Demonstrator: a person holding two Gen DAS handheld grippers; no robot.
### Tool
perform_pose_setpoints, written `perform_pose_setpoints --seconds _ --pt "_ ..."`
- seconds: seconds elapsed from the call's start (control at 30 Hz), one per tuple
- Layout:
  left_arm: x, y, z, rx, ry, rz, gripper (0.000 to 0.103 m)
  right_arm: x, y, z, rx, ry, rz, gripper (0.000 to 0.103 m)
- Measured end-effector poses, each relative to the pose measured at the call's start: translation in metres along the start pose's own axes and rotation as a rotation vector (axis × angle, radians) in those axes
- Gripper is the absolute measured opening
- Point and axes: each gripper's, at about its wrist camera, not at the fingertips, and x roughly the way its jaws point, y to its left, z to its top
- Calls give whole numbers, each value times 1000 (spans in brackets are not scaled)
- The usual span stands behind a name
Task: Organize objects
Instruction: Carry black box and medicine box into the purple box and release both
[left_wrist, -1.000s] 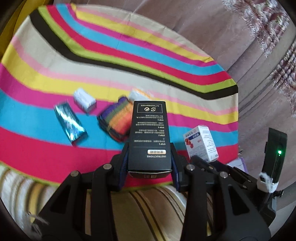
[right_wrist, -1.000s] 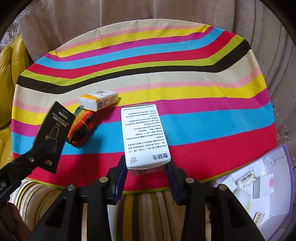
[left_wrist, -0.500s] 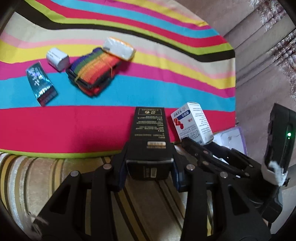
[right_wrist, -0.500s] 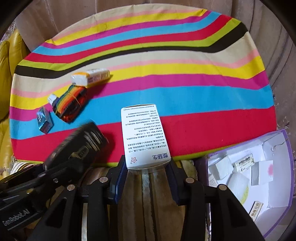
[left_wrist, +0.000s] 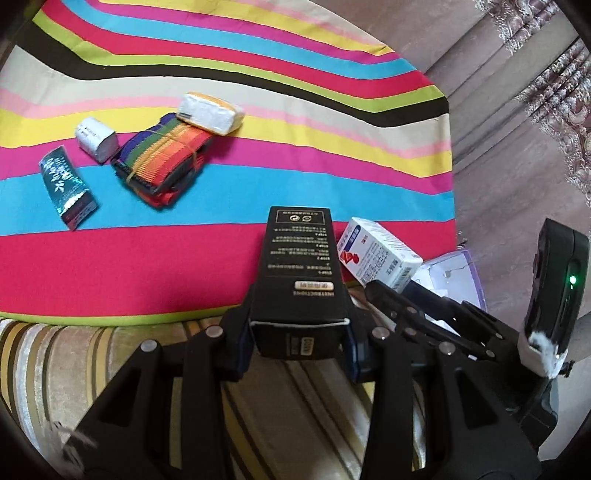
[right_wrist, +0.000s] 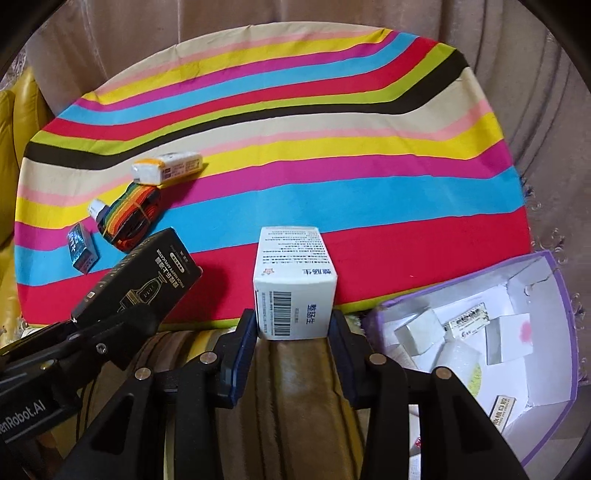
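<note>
1. Left wrist view: the left gripper held a black box, its fingers pinching the box's near end from both sides. The box pointed away from the camera, printed face up, hanging over the near edge of the striped cloth on the table.
2. Same view: a white medicine box sat to the right of the black box, held by the right gripper, whose black linkage crossed the lower right. Part of a purple-edged box showed behind it.
3. Same view, on the cloth at upper left: a rainbow strap bundle, a white-and-orange packet touching its far end, a small white packet just beside its left, and a dark foil-printed box further left, apart from the rest.
4. Right wrist view: the right gripper clamped the white medicine box between its blue-padded fingers, barcode end toward the camera, above the cloth's near edge.
5. Same view: the left gripper entered from the lower left carrying the black box, tilted, near the white box but apart from it.
6. Same view: the purple-edged box stood open at lower right, beside the table, with several small white boxes inside.
7. Same view: strap bundle, white-and-orange packet, small white packet and foil-printed box lay on the cloth's left part.
</note>
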Motion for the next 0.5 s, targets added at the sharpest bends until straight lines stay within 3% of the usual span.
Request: perform_pose_setpoints --seconds 0.5 --pt "23 -48 0 96 70 -61 43 -15 -46 -12 95 -3 -1 41"
